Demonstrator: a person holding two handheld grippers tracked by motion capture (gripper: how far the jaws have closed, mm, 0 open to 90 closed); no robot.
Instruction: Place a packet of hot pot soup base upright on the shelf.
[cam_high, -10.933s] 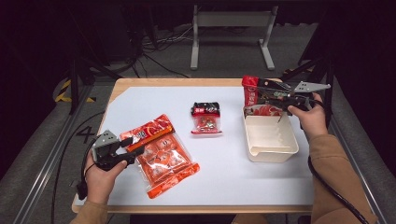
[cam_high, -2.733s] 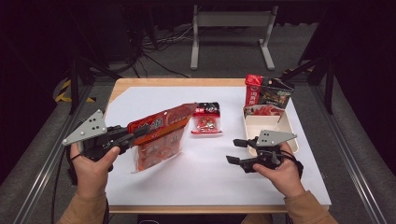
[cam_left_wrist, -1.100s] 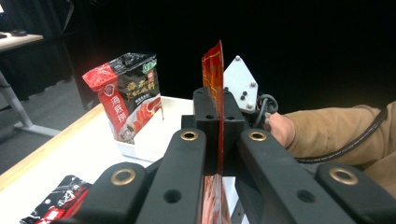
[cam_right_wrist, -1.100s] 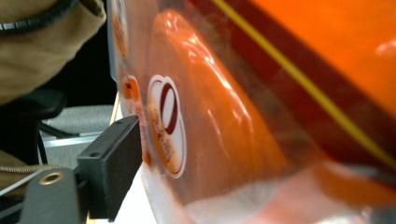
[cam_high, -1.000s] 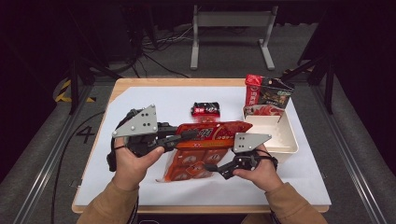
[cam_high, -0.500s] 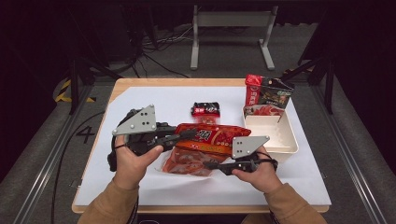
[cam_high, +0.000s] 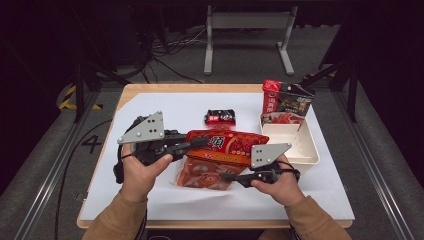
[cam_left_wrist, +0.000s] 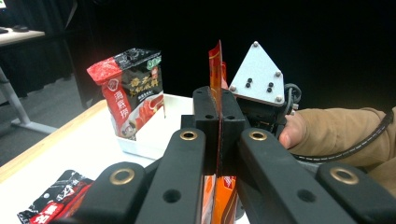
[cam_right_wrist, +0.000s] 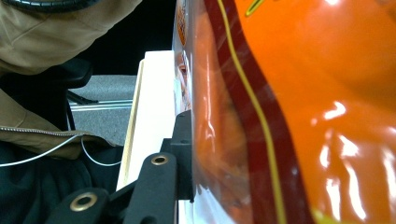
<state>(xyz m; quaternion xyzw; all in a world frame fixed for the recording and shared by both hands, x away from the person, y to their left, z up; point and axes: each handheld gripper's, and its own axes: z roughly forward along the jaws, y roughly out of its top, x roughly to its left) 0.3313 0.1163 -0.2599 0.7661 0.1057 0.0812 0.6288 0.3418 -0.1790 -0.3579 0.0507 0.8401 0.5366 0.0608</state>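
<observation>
Both grippers are gripping the orange snack bag (cam_high: 226, 150) and holding it above the white table (cam_high: 165, 107). Left gripper (cam_high: 199, 143), its 2 jaws fully closed, is pinching the bag's top seam. Right gripper (cam_high: 226, 176) has just been closing its jaws and is clamping the bag's lower edge. White tray (cam_high: 300, 150) is sitting just beside the bag.
</observation>
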